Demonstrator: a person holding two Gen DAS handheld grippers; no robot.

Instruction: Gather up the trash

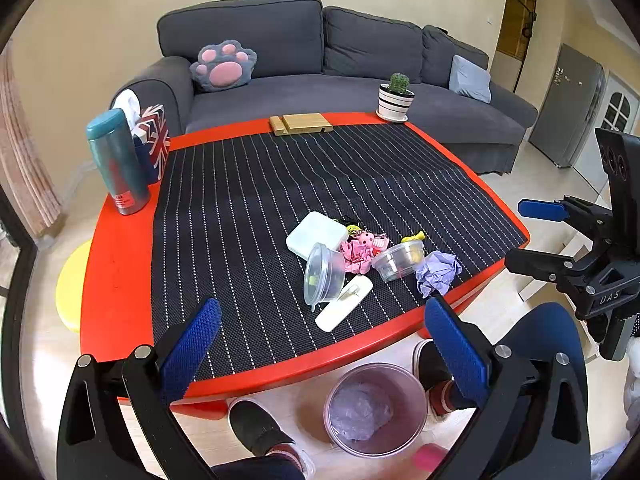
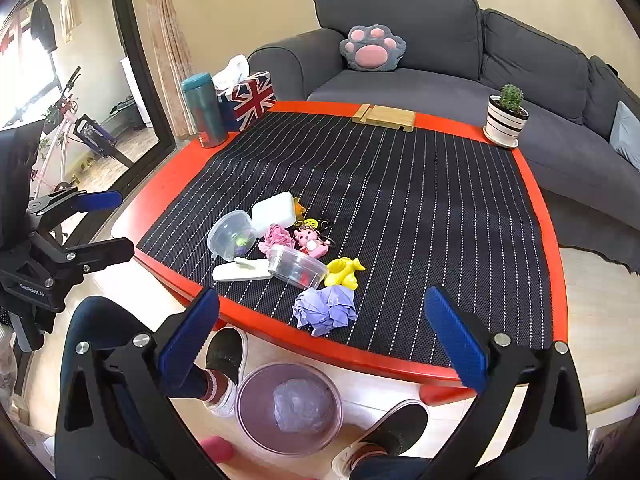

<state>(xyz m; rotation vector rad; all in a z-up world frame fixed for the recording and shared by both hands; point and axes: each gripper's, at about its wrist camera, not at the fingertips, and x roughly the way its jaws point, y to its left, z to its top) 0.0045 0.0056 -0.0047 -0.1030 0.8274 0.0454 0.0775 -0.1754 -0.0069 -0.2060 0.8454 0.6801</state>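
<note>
Right wrist view shows the trash clustered near the front edge of the mat: a crumpled lavender paper ball point(image 2: 326, 310) lies nearest that edge, and a crumpled pink paper wad point(image 2: 276, 237) sits behind it among the other bits. Touching the pink wad are a clear round plastic tub lying on its side point(image 2: 231, 235), a white rectangular plastic box point(image 2: 273, 209) and a second clear tub tipped over point(image 2: 297, 267). A flat white plastic hook strip point(image 2: 240, 270) lies just beside the tubs, a yellow rubber toy point(image 2: 345, 273) next to the lavender ball, and a pink doll keychain point(image 2: 311, 240) behind them.

All of this rests on a black mesh mat with white stripes point(image 2: 420, 208) covering a red table point(image 2: 544, 240). On the floor below the table's front edge stands a round translucent pink bin with a clear liner point(image 2: 289, 407), between the person's two dark shoes point(image 2: 226, 350).

Both tongs hang in the air short of the table, spread wide with nothing between the blue pads: the right gripper point(image 2: 322, 334) over the table edge and bin, the left gripper point(image 1: 322, 336) likewise in the left wrist view.

At the far side stand a teal metal flask point(image 2: 203, 110), a Union Jack tissue box point(image 2: 250, 100), a wooden stand point(image 2: 384, 118) and a potted cactus point(image 2: 506, 116), before a grey sofa point(image 2: 440, 40).
</note>
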